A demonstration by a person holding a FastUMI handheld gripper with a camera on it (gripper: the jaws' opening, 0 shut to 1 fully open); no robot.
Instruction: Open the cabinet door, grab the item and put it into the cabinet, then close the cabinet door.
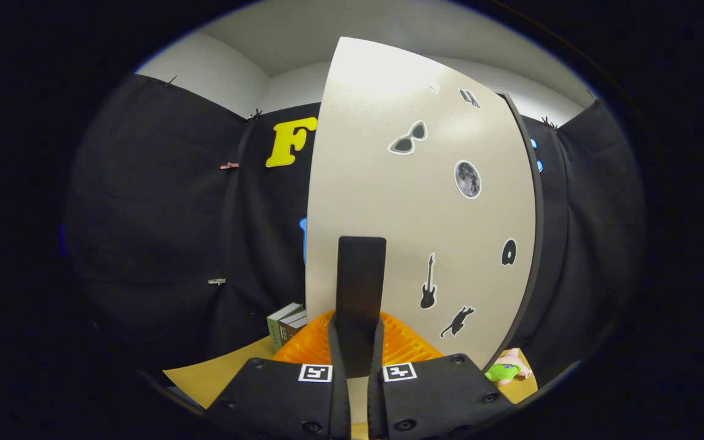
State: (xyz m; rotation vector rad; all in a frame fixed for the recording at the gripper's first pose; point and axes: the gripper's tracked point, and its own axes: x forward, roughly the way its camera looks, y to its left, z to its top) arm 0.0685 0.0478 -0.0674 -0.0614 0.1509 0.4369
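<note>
The gripper (359,366) has its two fingers drawn close together, with a dark upright handle (361,293) standing in the narrow gap between them. Whether both fingers actually press on it cannot be told, because the handle's lower end is hidden there. Just beyond stands the pale cabinet door (419,201), carrying stickers of sunglasses, a moon, a guitar and a cat. An orange basket (404,345) is mostly hidden behind the fingers and handle. Some books (286,326) stand beside the basket on the wooden table (223,373). A small green and pink toy (506,368) lies past the door's lower corner, partly cut off by it.
</note>
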